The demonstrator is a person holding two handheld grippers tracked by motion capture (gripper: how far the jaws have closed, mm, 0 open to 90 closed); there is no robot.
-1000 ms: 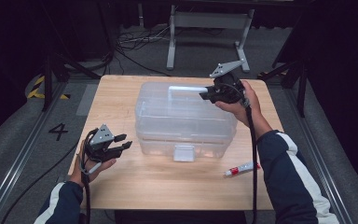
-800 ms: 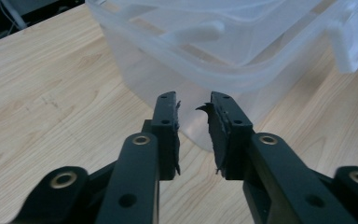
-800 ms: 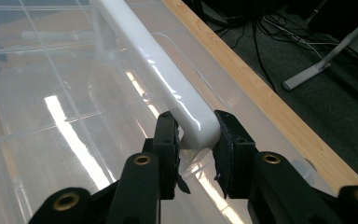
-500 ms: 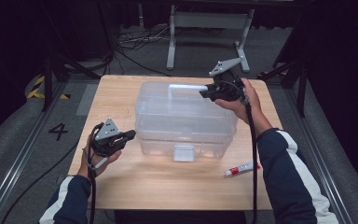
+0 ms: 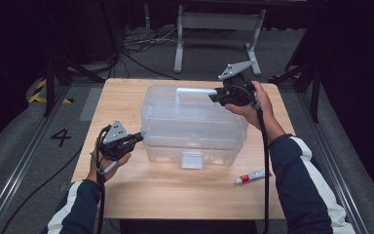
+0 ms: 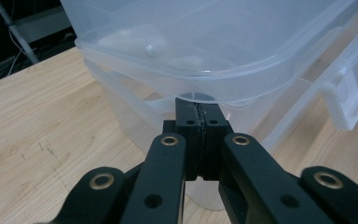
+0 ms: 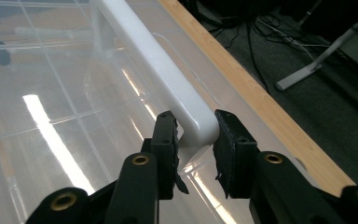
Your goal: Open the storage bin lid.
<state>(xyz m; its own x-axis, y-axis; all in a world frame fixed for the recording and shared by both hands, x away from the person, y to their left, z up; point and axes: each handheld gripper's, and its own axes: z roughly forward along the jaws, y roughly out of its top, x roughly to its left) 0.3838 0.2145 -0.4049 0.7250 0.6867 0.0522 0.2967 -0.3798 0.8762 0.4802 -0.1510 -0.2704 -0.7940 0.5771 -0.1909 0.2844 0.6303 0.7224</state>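
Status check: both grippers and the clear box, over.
Left gripper jaws just closed, empty, tips under the lid rim of the clear box. Right gripper jaws straddle the white handle. Tube lies clear, front right.

Dark studio-like lab: black curtains [image 5: 39, 29], floor cables [image 5: 141, 46], metal stand [image 5: 219, 29].

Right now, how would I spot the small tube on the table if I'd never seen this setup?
Start at the wooden table and find the big clear plastic box in its middle. From the box's front latch, look toward the near right corner: the tube lies flat on bare wood beside the person's right sleeve. It is the one small loose item there, white with a red cap end.
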